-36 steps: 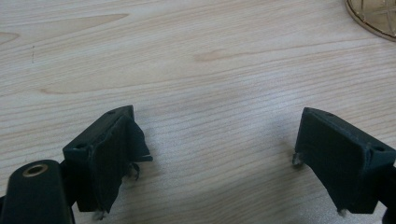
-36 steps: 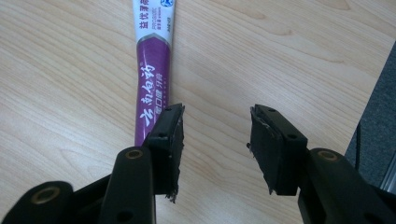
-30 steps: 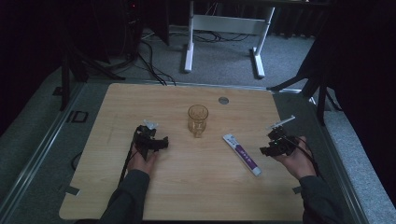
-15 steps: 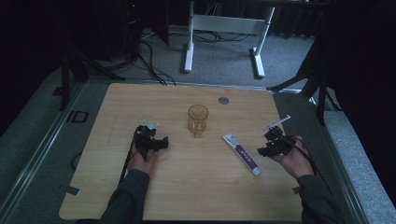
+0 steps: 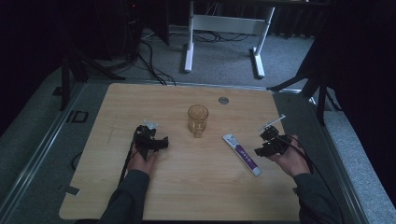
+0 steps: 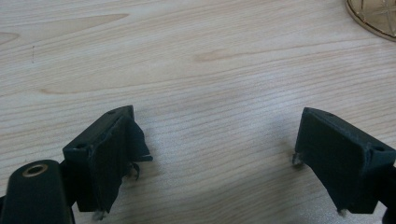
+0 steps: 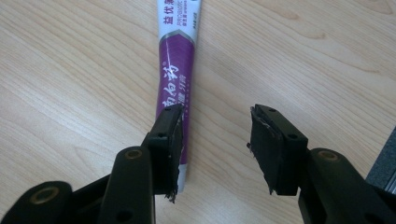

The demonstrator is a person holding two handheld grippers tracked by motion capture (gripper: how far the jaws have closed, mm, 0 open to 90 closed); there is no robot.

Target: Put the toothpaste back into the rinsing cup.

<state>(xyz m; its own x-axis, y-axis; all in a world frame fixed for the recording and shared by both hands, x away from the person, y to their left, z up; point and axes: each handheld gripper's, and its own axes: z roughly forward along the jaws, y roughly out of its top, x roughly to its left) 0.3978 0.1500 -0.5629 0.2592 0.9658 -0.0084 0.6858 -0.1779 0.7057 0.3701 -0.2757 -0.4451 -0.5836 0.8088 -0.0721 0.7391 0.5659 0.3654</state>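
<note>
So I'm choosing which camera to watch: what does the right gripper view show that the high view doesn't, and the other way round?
Right gripper view alone: the print on the purple-and-white tube, and the right gripper with its jaws apart and bare wood between them, one jaw over the tube's edge.
High view alone: the amber glass mid-table, the left gripper resting on the table, both forearms, the floor behind.
Both: the tube, the right gripper, the wooden table.
</note>
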